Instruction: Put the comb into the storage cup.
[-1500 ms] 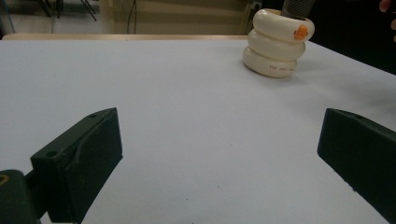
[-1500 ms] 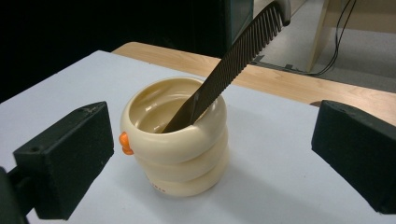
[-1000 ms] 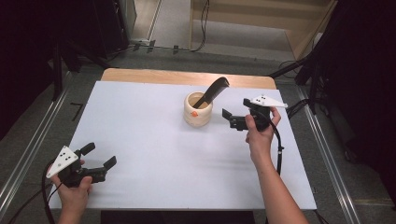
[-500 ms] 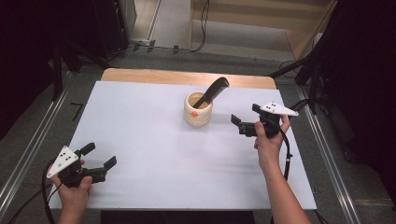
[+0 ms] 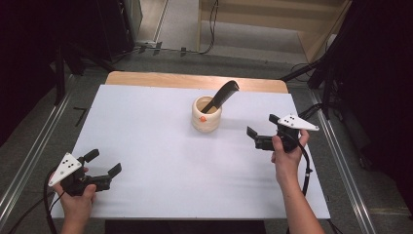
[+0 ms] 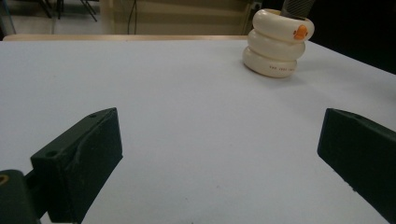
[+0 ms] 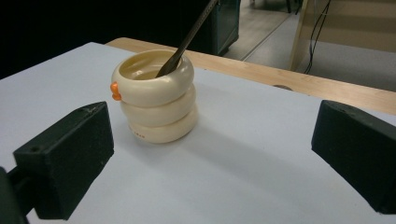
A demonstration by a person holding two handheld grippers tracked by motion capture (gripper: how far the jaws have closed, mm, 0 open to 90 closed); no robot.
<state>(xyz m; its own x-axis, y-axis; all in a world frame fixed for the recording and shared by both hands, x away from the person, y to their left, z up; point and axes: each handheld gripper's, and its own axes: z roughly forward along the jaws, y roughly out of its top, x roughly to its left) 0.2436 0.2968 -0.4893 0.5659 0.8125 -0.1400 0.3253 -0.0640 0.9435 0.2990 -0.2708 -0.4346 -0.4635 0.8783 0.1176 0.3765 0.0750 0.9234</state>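
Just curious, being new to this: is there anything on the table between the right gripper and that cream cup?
Nothing: the high view shows bare white table between the right gripper and the cup.

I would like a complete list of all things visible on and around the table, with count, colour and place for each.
Cream ribbed ceramic cup with an orange mark: one, cream, table centre towards the far edge.
Black knife: one, black handle, blade down inside the cup, leaning right.
White table cover: one, white, over the table.
Wooden table edge: one, light brown, far side.
Left tongs: one, black, open, near left corner, in the person's left hand.
Right tongs: one, black, open, right of the cup, in the right hand.
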